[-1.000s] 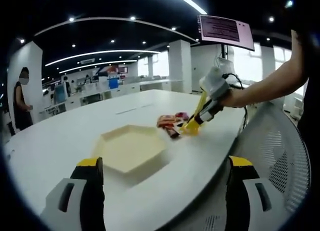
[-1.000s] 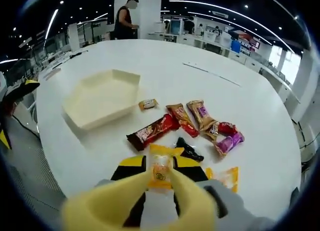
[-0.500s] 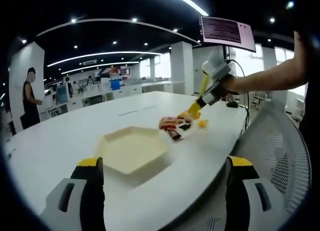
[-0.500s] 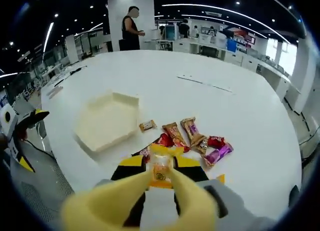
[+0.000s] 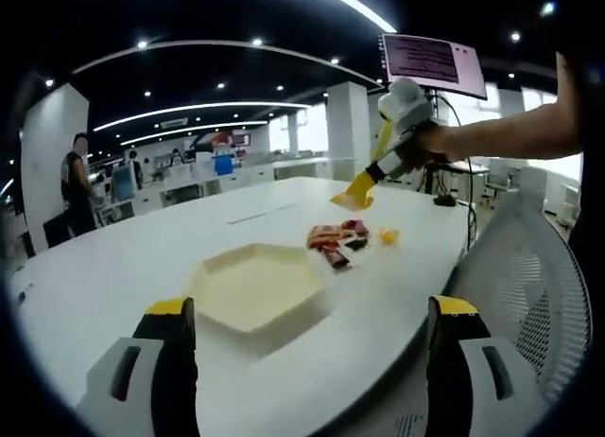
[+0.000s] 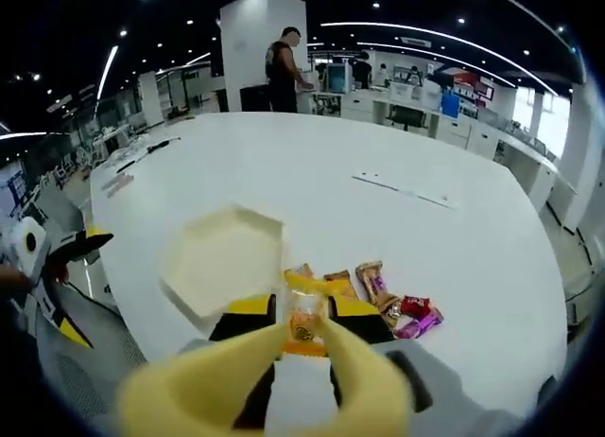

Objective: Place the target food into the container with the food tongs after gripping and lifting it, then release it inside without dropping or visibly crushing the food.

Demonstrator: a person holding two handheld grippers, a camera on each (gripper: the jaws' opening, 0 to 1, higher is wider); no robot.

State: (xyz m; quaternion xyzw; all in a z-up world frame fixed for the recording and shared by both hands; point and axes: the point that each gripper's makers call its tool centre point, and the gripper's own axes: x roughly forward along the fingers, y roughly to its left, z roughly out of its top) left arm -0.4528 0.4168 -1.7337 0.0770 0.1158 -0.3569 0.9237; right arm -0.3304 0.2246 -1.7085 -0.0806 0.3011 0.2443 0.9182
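While the hexagonal cream tray point(image 6: 222, 262) sits on the white table point(image 6: 312, 163), everything else is best placed against it. In the right gripper view, to its left and off the table edge, the left gripper point(image 6: 66, 253) waits; in the left gripper view its jaws stand wide apart, holding nothing. The right gripper point(image 6: 304, 323) is raised just to the right of the tray's near corner, clamped on yellow tongs point(image 6: 274, 371), whose tips pinch a yellow-wrapped sweet point(image 6: 304, 319). The sweet hangs clear of the table, its long axis running along the tongs and pointing away from the camera. The tray lies ahead and to the left of the tips, so the carry, I judge, goes that way; the right hand is nearer. Right of the tray lies a cluster of wrapped snacks point(image 6: 383, 300).
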